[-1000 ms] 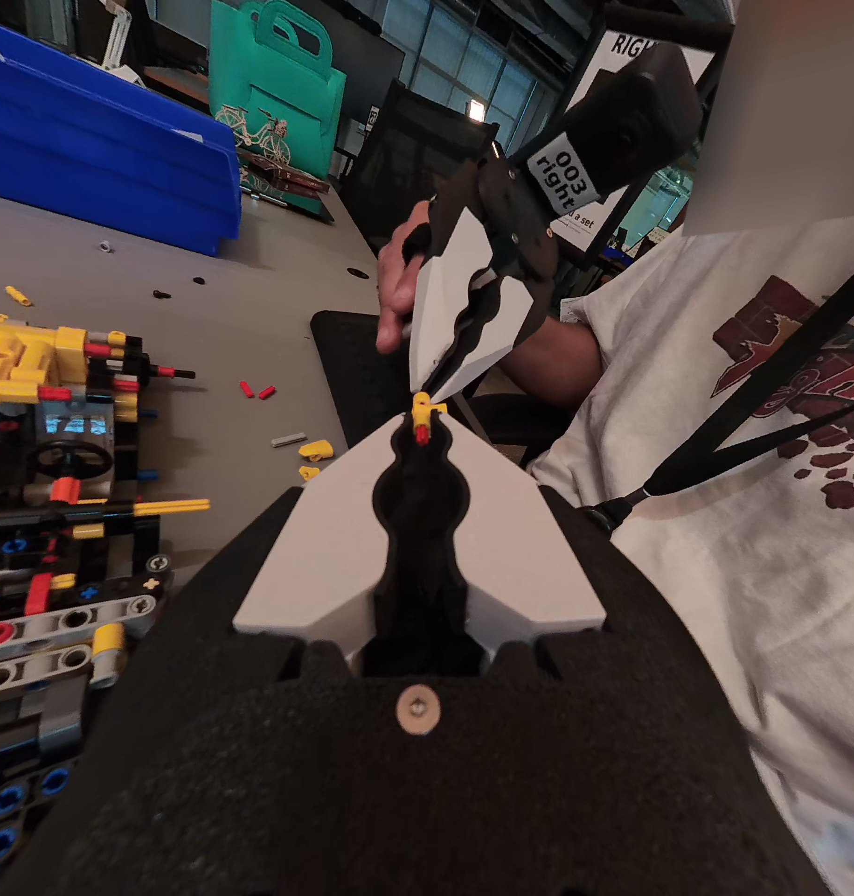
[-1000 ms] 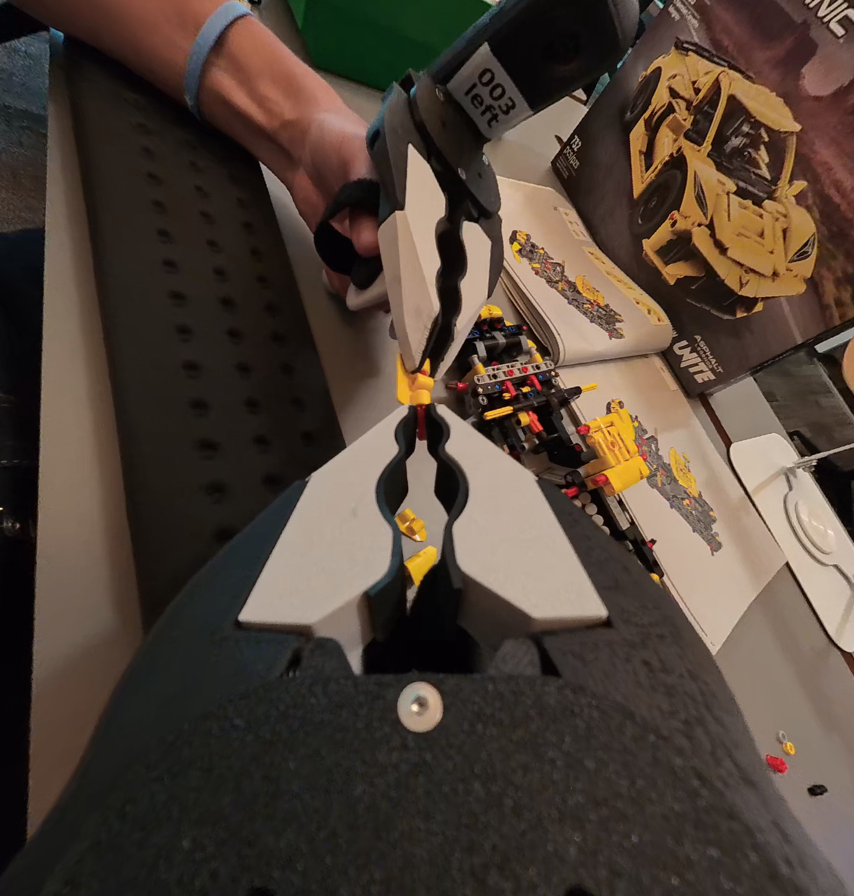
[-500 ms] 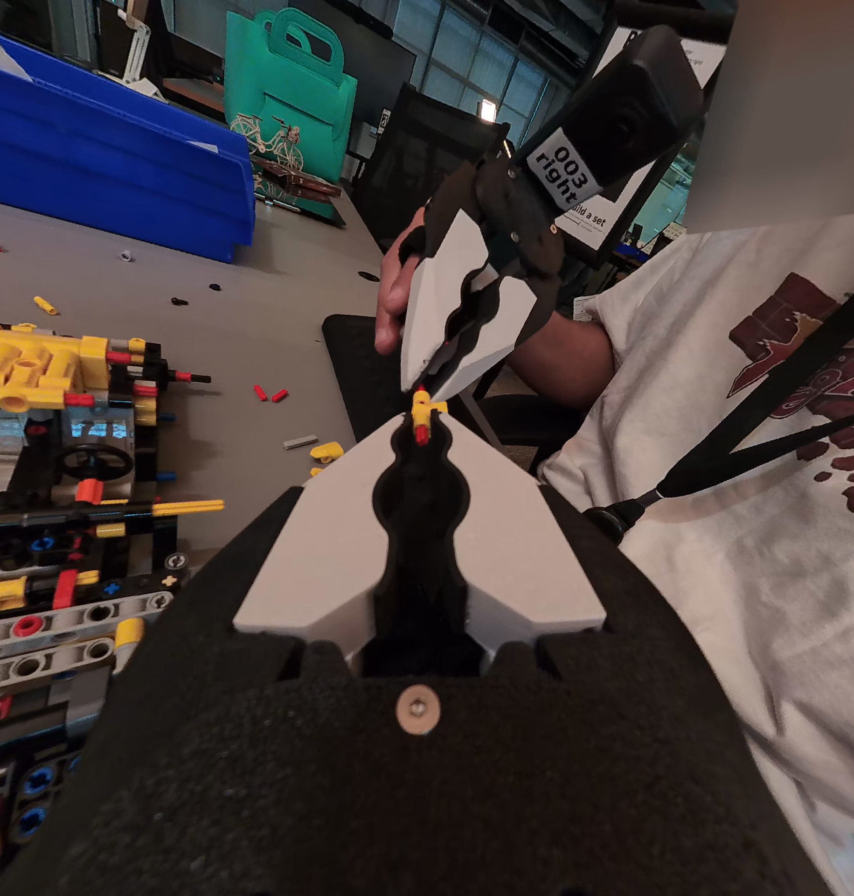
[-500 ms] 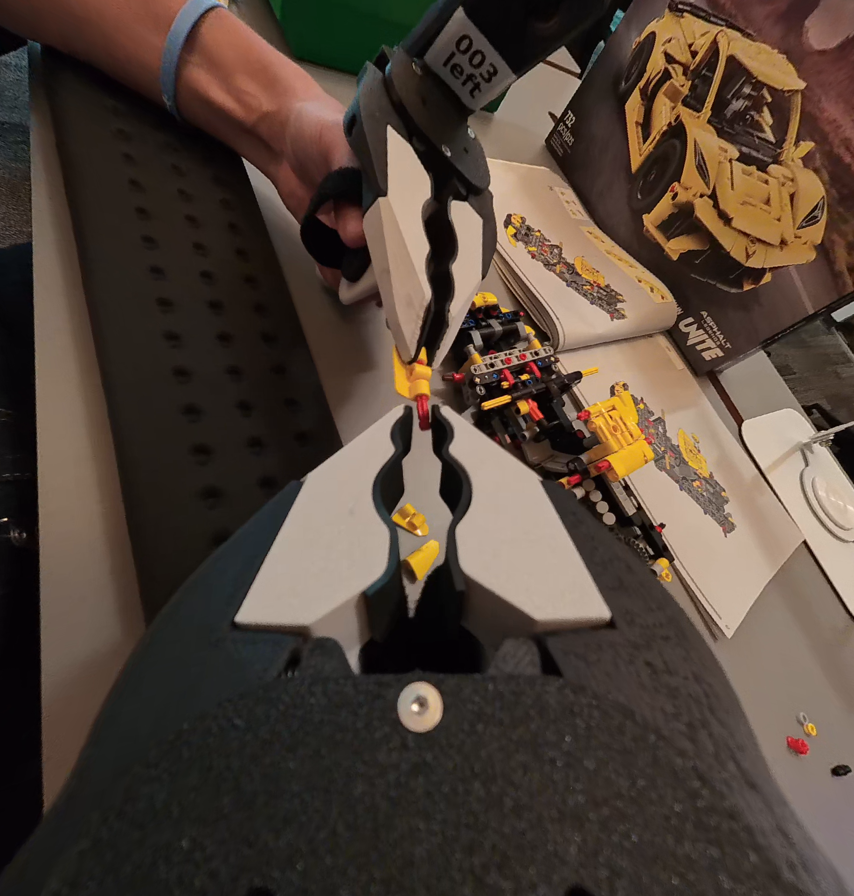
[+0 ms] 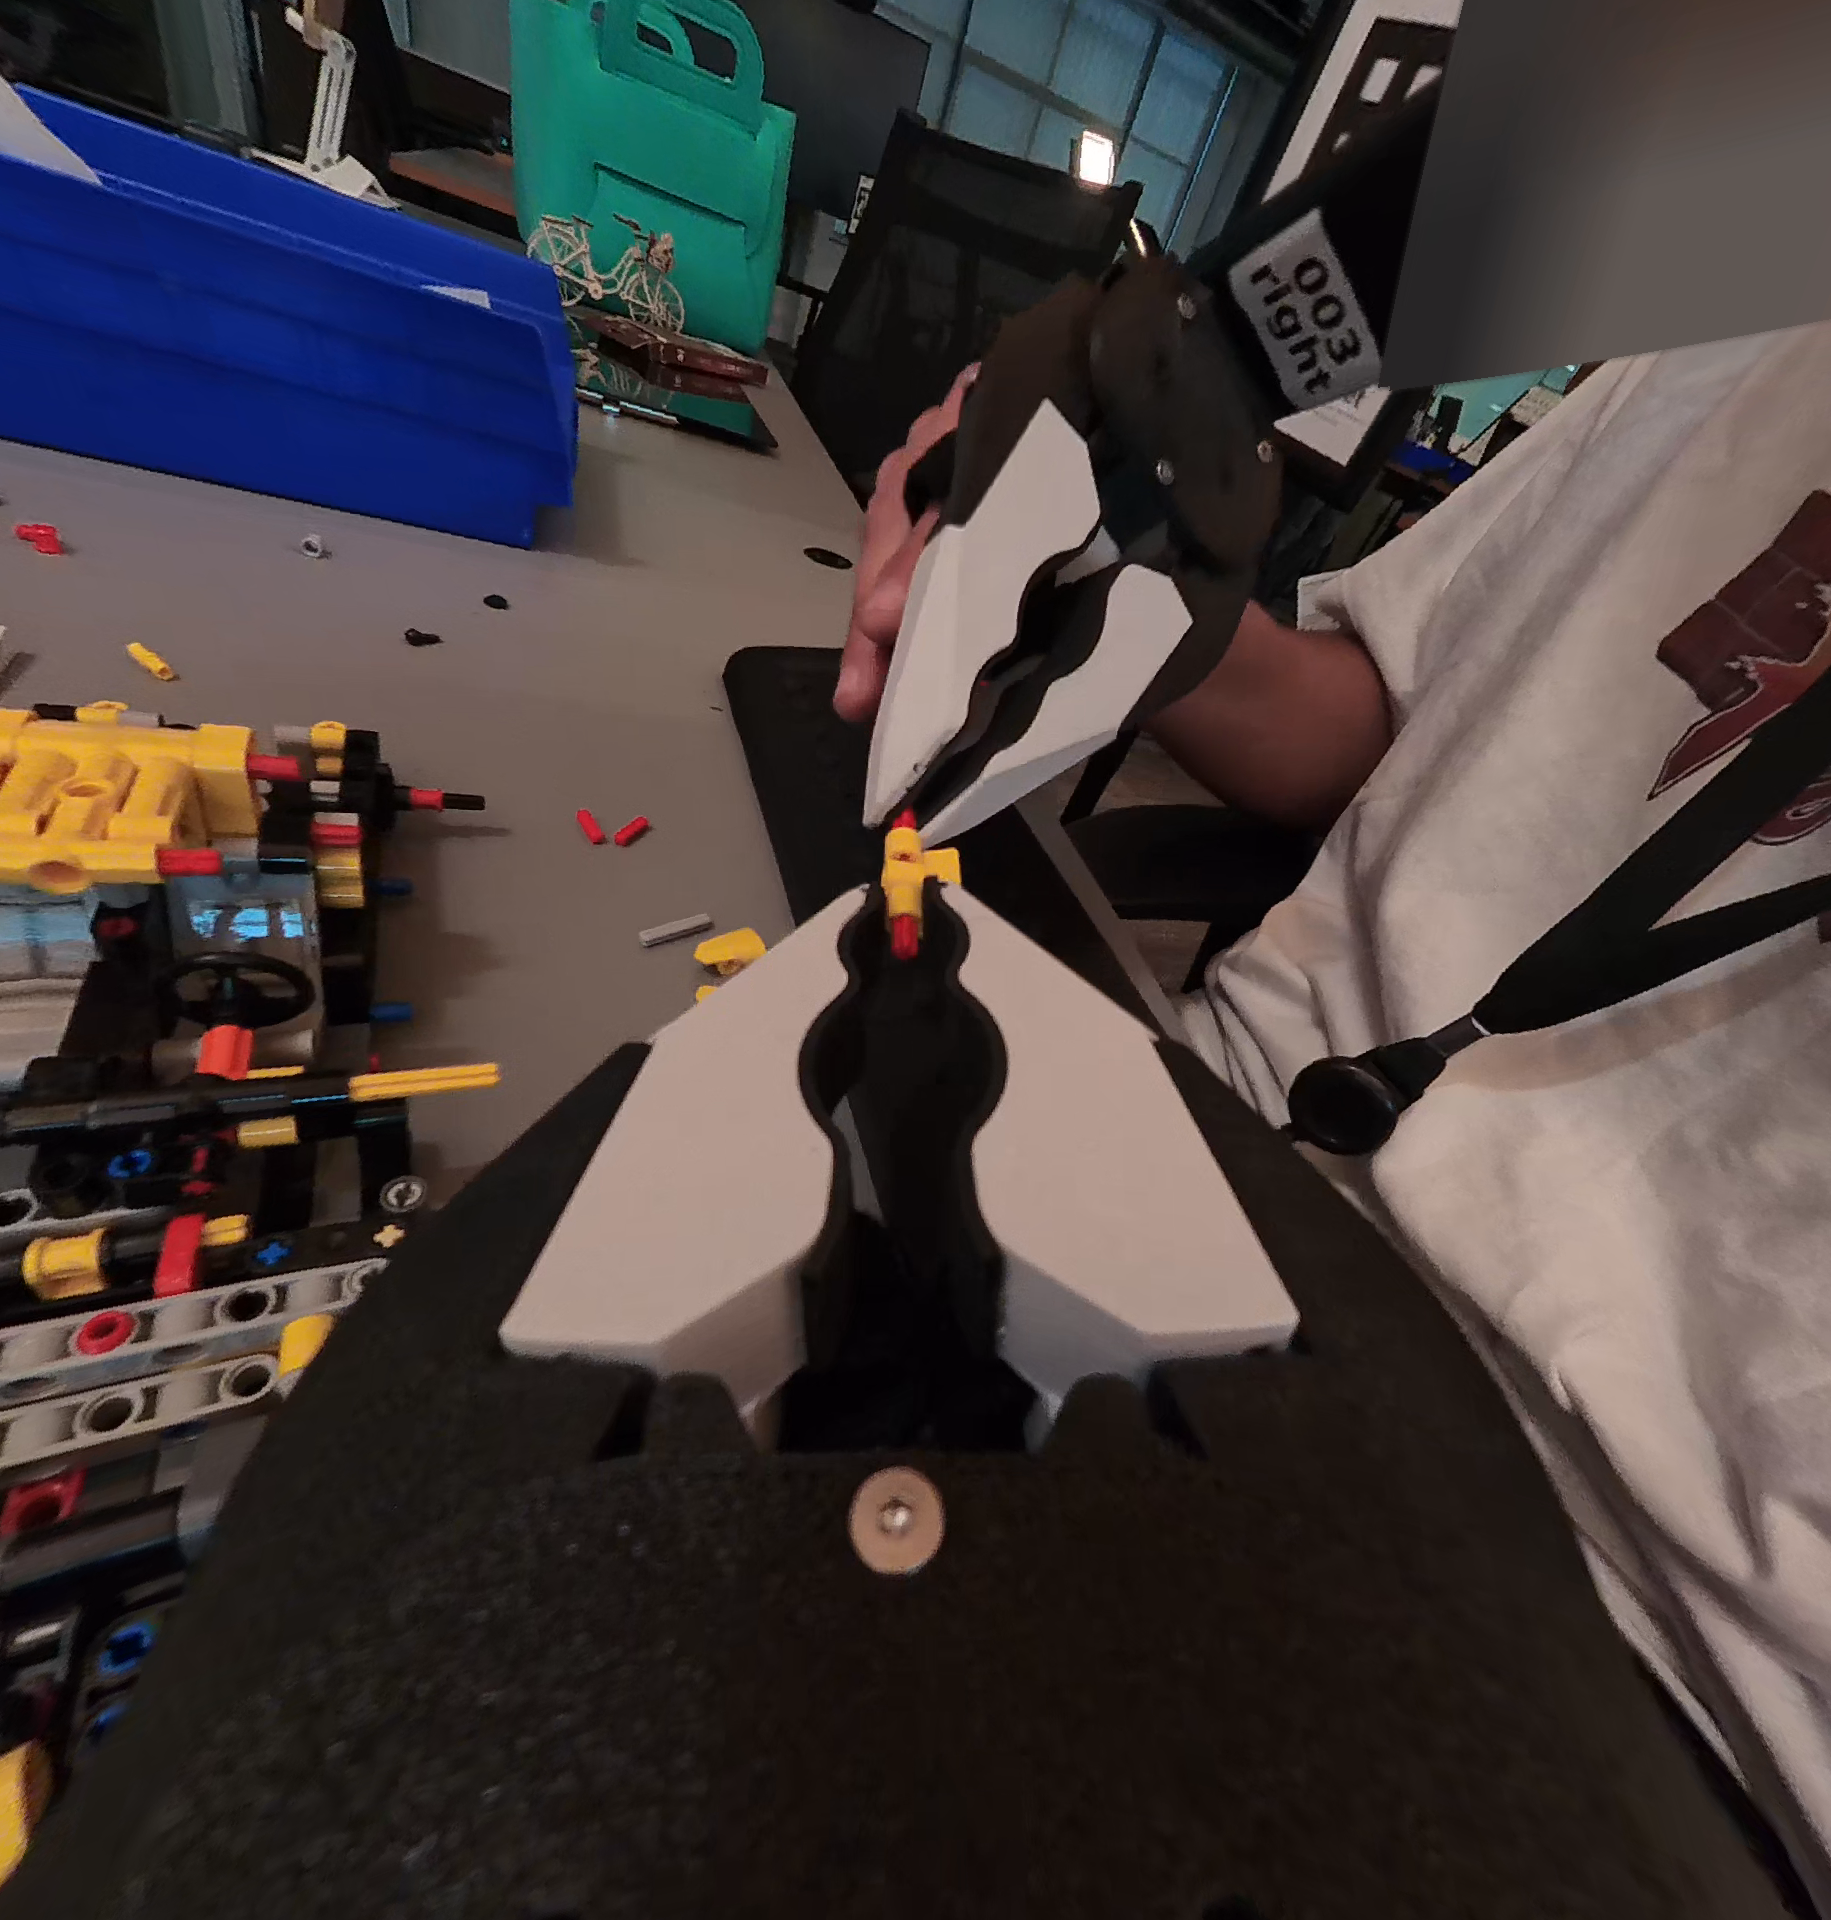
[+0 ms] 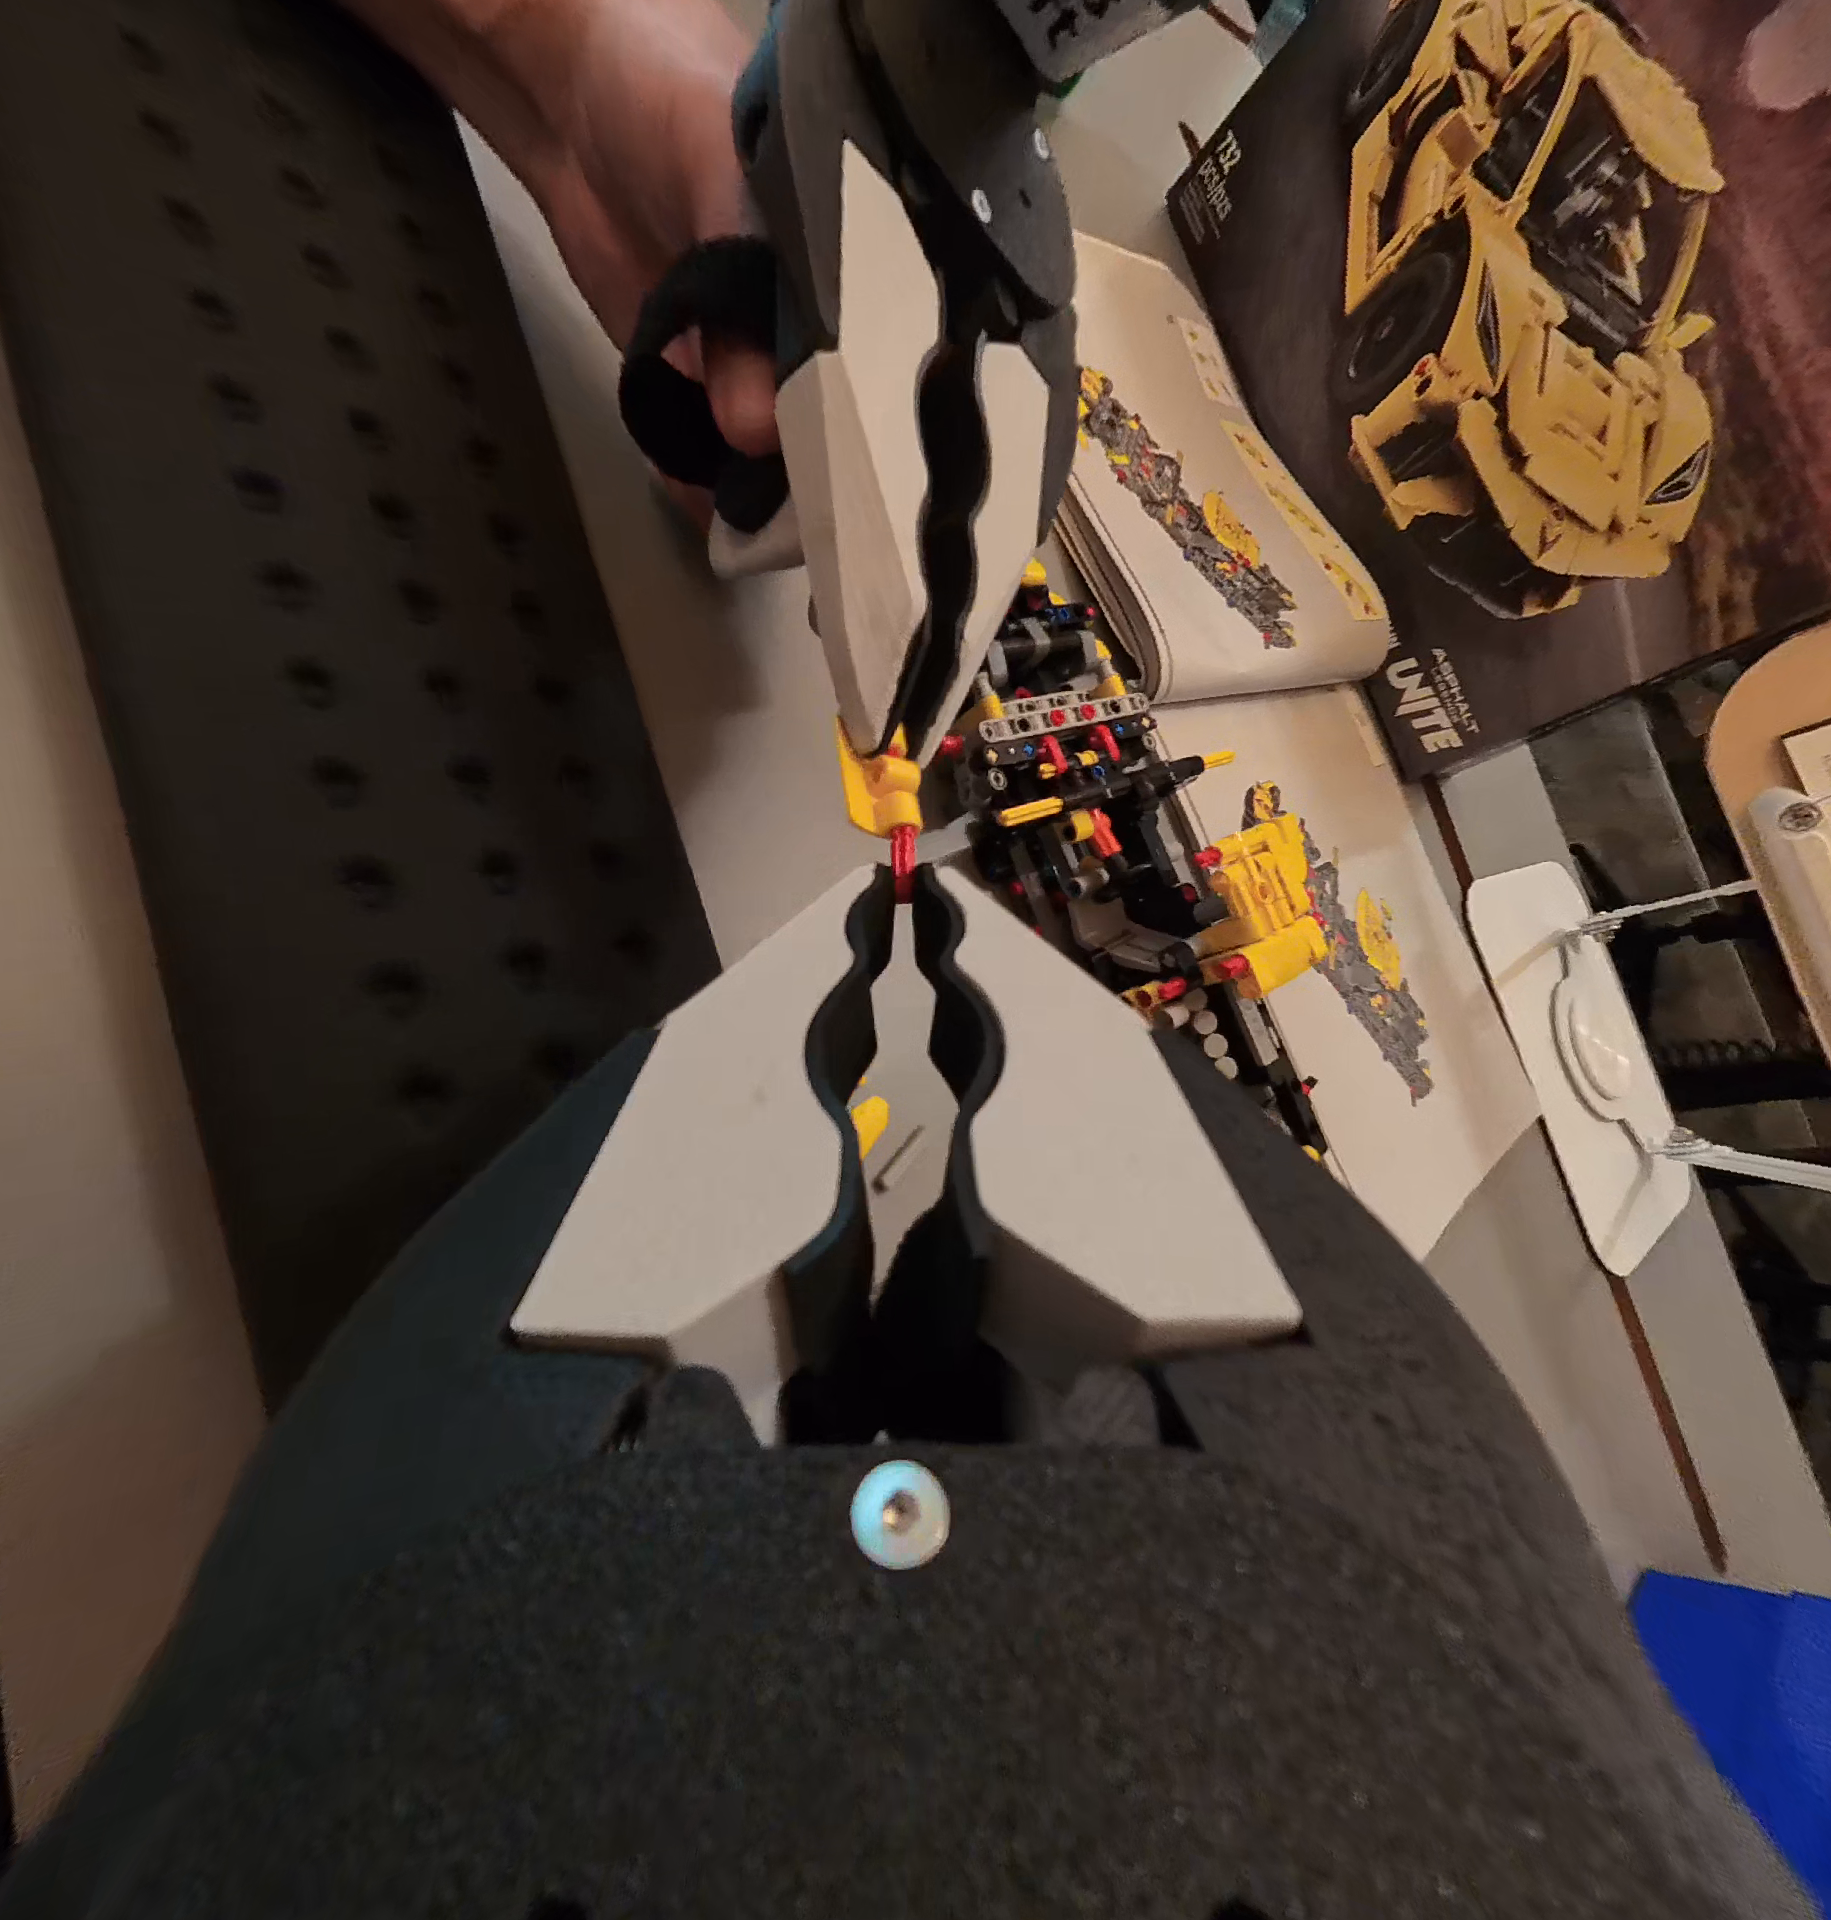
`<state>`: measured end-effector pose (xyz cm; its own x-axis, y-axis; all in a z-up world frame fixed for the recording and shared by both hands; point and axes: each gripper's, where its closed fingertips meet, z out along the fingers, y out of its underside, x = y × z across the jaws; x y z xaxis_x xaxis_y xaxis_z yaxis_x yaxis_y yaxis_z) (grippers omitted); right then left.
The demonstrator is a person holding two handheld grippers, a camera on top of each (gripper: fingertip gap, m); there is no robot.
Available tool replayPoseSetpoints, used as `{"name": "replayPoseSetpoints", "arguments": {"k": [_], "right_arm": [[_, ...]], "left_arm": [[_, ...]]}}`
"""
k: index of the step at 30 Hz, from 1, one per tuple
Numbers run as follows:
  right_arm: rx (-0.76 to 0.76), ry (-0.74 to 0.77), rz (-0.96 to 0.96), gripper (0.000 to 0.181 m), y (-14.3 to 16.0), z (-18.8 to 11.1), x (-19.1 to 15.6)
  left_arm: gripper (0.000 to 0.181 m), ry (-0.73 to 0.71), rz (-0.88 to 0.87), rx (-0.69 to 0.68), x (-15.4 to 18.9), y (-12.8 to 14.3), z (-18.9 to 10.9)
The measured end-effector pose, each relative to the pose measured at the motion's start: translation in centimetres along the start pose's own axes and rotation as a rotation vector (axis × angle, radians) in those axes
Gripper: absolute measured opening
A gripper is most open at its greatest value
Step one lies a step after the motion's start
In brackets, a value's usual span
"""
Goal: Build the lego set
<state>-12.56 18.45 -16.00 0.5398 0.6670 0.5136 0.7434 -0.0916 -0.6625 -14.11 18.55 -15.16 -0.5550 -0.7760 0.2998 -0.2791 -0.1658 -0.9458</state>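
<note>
My left claw (image 5: 903,902) is clamped on the yellow connector (image 5: 906,868); my right claw (image 6: 903,891) pinches the red pin (image 6: 902,854), now drawn farther out. Both hang just in front of the half-built car (image 6: 1087,821), so seating remains.

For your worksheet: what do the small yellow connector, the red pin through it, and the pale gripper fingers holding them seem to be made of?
Yellow connector: likely hard moulded plastic, smooth with a slight sheen and crisp edges.
Red pin: probably the same plastic, glossy and ribbed.
Fingers: apparently matte rigid plastic, flat facets without shine; the black wavy inner lining looks rubbery, though that is uncertain.
</note>
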Motion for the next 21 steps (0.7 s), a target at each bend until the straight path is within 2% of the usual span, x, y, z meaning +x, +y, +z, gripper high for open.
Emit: {"name": "replayPoseSetpoints", "arguments": {"k": [6,12,16,21], "right_arm": [[-0.104,-0.006,-0.107,0.003,0.6,0.5,-0.6],[-0.131,-0.023,-0.072,0.003,1.1,0.9,-0.6],[-0.045,-0.006,0.021,0.003,0.6,1.0,-0.1],[0.013,0.006,0.13,0.005,1.2,1.3,0.3]], "left_arm": [[0.006,-0.03,0.041,-0.056,-0.1,0.8,0.5],[0.006,-0.078,0.082,-0.082,-0.5,1.2,0.8],[0.006,-0.086,0.091,-0.049,-0.5,0.4,0.3],[0.007,-0.188,0.276,-0.11,-1.3,0.7,0.1]]}}
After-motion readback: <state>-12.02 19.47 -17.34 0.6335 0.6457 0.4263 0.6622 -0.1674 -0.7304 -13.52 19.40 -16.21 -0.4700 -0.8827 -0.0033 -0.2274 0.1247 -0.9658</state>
